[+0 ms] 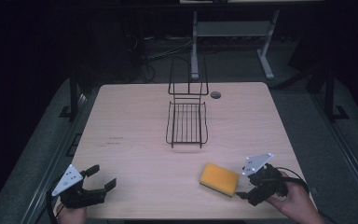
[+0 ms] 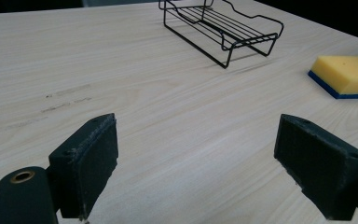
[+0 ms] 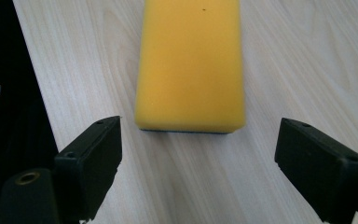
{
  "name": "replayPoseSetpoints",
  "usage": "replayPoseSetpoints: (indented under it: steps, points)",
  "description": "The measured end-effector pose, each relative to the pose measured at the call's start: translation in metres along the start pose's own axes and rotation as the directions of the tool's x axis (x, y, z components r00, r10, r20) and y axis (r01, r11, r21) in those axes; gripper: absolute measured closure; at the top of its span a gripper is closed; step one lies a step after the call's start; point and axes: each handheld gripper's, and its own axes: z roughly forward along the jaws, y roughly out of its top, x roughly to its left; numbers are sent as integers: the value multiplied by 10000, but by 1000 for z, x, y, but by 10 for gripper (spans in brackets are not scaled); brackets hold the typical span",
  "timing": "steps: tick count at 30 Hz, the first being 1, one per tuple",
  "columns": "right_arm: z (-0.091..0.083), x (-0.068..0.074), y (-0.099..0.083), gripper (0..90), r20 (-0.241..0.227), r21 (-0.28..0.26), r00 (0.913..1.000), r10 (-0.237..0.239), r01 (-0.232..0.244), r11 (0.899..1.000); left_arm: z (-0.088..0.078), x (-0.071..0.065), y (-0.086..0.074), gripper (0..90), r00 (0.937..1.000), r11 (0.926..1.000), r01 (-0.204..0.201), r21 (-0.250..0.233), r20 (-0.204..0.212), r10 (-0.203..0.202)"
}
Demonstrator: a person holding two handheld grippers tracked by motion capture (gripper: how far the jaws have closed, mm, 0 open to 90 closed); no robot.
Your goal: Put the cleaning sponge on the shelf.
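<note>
A yellow sponge (image 1: 219,178) with a dark blue underside lies flat near the table's front right. In the right gripper view the sponge (image 3: 191,63) lies just ahead of the jaws, lengthwise. My right gripper (image 1: 245,181) is open right beside the sponge's near end, nothing between its jaws. A black wire rack (image 1: 187,122) with a tall back stands at the table's middle. My left gripper (image 1: 101,177) rests open at the front left corner, empty. The left gripper view shows the rack (image 2: 223,28) far ahead and the sponge (image 2: 346,74) at the right.
The light wooden table (image 1: 130,140) has faint dark marks (image 1: 114,140) left of the rack and a round grommet (image 1: 216,94) at the back. Another table's white legs (image 1: 265,56) stand beyond, in the dark.
</note>
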Motion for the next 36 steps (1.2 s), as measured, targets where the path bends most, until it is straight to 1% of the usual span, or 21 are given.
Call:
replayPoseSetpoints:
  steps: [10, 17, 18, 27, 33, 36]
  points:
    - [5, 0, 9, 145, -146, 129, 9997, -182, 184, 9997, 0, 0, 0, 129, 10000, 10000, 8, 0, -1, -8]
    - [10, -1, 14, 145, -241, 199, 9995, -181, 186, 9996, 1, 0, 0, 128, 10000, 10000, -8, -9, 32, 8]
    - [11, -1, 16, 145, -275, 200, 9995, -142, 148, 9997, 1, 0, 0, 128, 10000, 10000, -4, -7, 24, 4]
    - [15, 0, 28, 145, -350, 283, 9987, -359, 369, 9989, 0, 0, 0, 129, 10000, 10000, -37, -19, 28, 37]
    - [21, -1, 36, 145, -495, 462, 9982, -329, 352, 9983, -1, 1, 0, 128, 10000, 10000, 2, -64, 18, -2]
    - [23, -1, 39, 146, -446, 517, 9979, -471, 494, 9974, -1, 1, 0, 128, 10000, 10000, -5, -70, 25, 5]
